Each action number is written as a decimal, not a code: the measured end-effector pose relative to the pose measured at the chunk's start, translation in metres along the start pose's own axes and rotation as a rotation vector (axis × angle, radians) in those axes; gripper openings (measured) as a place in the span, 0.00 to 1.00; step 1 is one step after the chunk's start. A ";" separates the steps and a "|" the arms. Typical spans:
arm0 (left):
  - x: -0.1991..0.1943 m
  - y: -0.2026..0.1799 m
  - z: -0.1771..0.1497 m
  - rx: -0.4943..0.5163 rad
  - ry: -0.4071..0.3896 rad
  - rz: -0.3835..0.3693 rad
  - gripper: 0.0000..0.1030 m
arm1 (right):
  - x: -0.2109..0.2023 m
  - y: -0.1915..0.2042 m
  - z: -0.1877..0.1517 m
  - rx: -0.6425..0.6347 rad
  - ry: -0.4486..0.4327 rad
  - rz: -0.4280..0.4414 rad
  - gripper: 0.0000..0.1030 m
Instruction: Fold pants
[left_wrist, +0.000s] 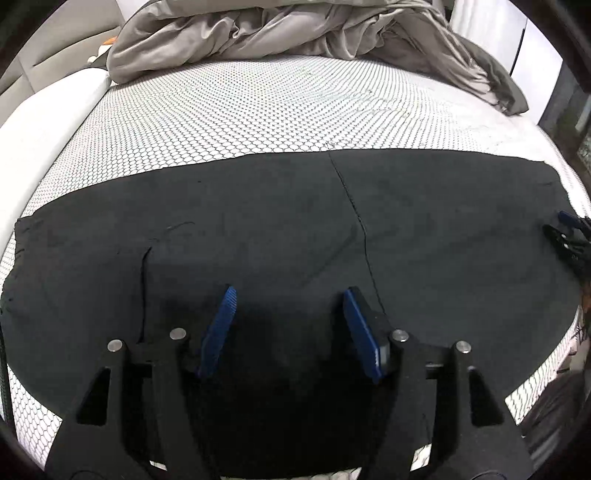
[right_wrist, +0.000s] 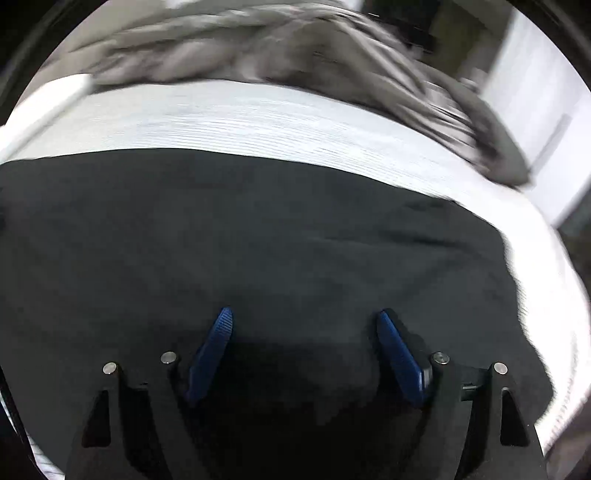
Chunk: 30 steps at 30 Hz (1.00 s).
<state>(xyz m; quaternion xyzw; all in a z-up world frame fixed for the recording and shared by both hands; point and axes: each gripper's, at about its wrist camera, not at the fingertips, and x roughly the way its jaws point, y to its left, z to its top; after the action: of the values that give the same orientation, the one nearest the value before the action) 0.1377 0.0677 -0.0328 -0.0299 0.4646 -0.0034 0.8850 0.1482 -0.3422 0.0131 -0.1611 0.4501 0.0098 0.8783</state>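
Observation:
Black pants lie spread flat across the white honeycomb-patterned mattress, with a seam running down the middle. My left gripper hovers over the near part of the pants, its blue pads wide apart and empty. My right gripper shows at the far right edge of the left wrist view, over the pants' right end. In the blurred right wrist view the right gripper is open and empty above the black pants.
A crumpled grey duvet is heaped along the far side of the mattress and hangs down at the right. It also shows in the right wrist view. A white padded edge runs along the left side.

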 end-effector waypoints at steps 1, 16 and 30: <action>-0.003 -0.001 0.000 -0.004 -0.002 0.008 0.56 | 0.004 -0.004 0.004 0.017 0.004 0.003 0.79; 0.069 -0.097 0.076 0.041 0.081 -0.056 0.56 | 0.002 0.079 0.055 -0.069 -0.008 0.318 0.77; 0.028 0.012 0.054 -0.105 -0.029 0.121 0.57 | -0.001 0.047 0.028 -0.067 0.006 0.168 0.78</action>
<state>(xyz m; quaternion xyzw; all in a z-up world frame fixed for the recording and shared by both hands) 0.1979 0.0818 -0.0260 -0.0479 0.4524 0.0750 0.8873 0.1617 -0.2896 0.0163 -0.1520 0.4640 0.0978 0.8672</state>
